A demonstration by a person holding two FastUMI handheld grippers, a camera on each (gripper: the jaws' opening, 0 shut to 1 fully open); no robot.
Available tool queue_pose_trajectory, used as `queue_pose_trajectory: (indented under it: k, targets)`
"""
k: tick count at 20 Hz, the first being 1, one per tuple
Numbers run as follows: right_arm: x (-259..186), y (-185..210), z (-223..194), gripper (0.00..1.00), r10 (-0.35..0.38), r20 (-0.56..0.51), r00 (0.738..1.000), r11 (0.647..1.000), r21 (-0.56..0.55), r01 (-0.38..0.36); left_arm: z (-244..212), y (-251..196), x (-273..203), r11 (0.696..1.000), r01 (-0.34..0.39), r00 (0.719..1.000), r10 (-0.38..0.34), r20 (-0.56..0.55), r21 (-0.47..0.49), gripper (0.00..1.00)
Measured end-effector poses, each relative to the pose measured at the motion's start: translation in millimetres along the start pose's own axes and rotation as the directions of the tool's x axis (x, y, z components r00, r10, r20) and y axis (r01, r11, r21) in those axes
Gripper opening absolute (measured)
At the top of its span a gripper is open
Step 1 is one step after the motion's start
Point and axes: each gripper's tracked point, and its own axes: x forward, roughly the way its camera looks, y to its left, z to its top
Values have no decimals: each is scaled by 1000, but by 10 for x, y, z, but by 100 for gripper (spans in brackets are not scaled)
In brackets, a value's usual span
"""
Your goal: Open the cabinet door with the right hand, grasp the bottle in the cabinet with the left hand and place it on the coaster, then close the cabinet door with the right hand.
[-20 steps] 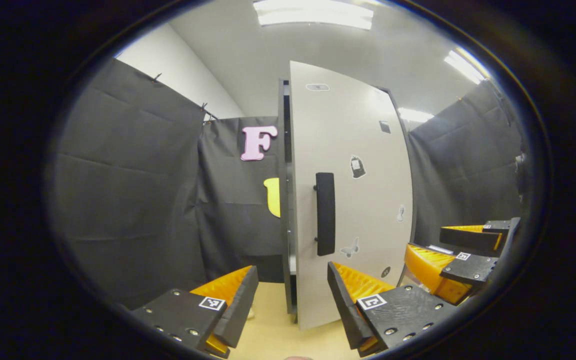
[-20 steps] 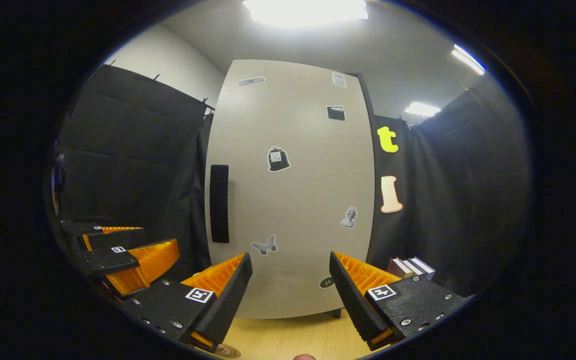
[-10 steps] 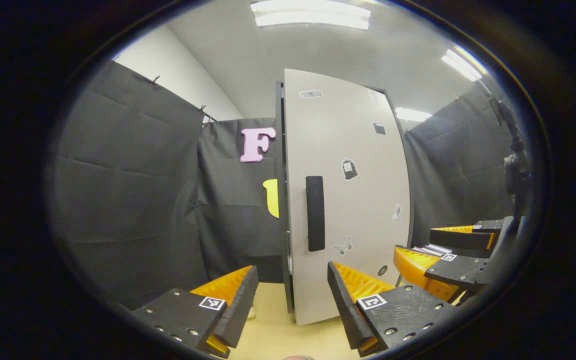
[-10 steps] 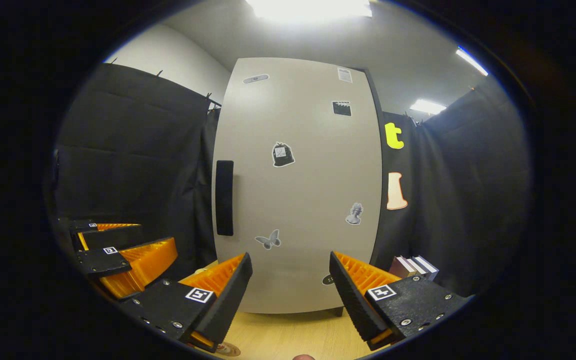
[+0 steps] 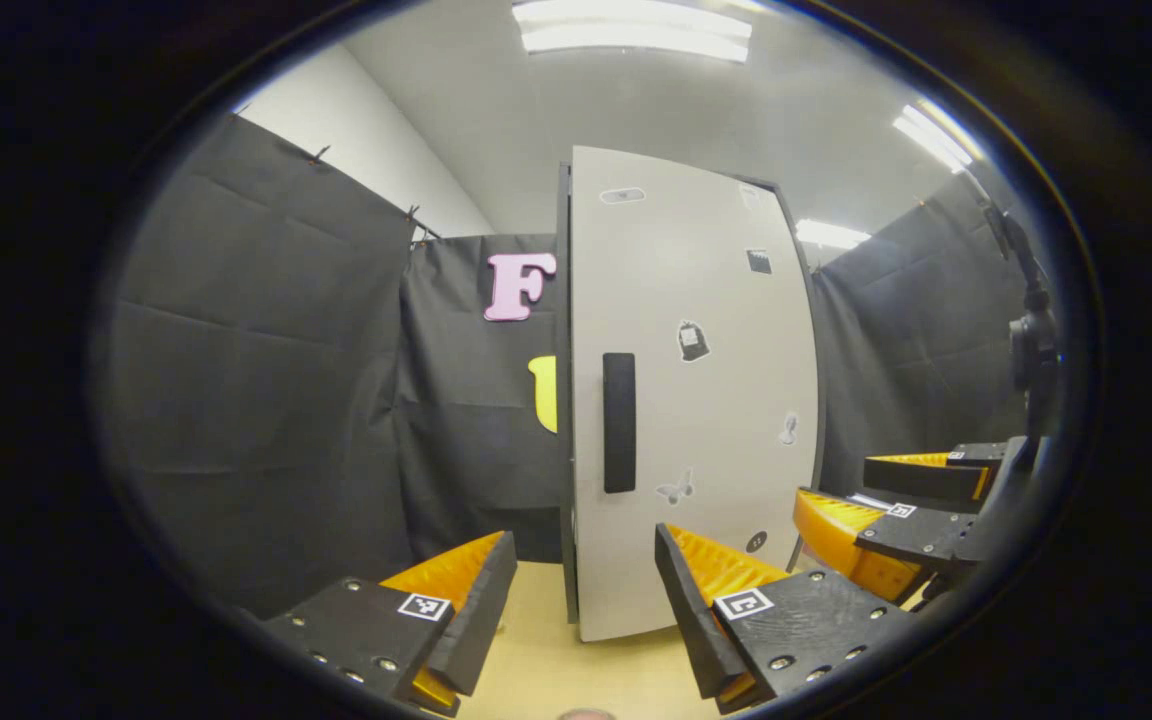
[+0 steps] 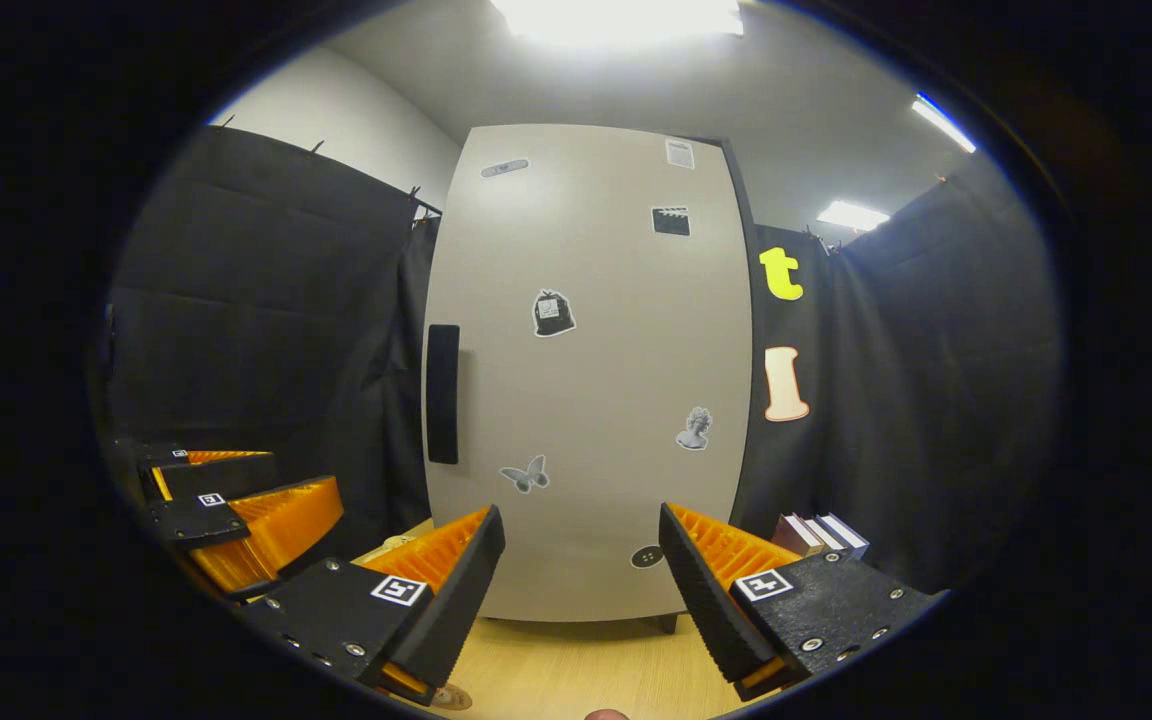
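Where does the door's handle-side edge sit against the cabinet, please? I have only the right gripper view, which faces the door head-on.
Observer: From the left gripper view, the door lies against the cabinet, whose dark side panel runs along that edge. I can see no gap between them.
Operator: Thank you. What is the left gripper pointing at?
Observer: The left gripper points at that same edge, just left of the handle.
Operator: Is anything between its fingers?
Observer: No, its fingers are wide apart, with just bare table below them.
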Motion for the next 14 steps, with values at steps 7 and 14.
queue_pose_trajectory:
  k: [7, 14]
  targets:
    - [32, -53, -19, 96, 0, -7, 1000, 1000, -13, 0, -41, -4, -21, 1000, -2, 1000, 2, -7, -21, 80]
    - [-8, -133, -34, 96, -13, -8, 1000, 1000, -8, 12, -31, -44, -2, 1000, 3, 1000, -3, 3, -17, 80]
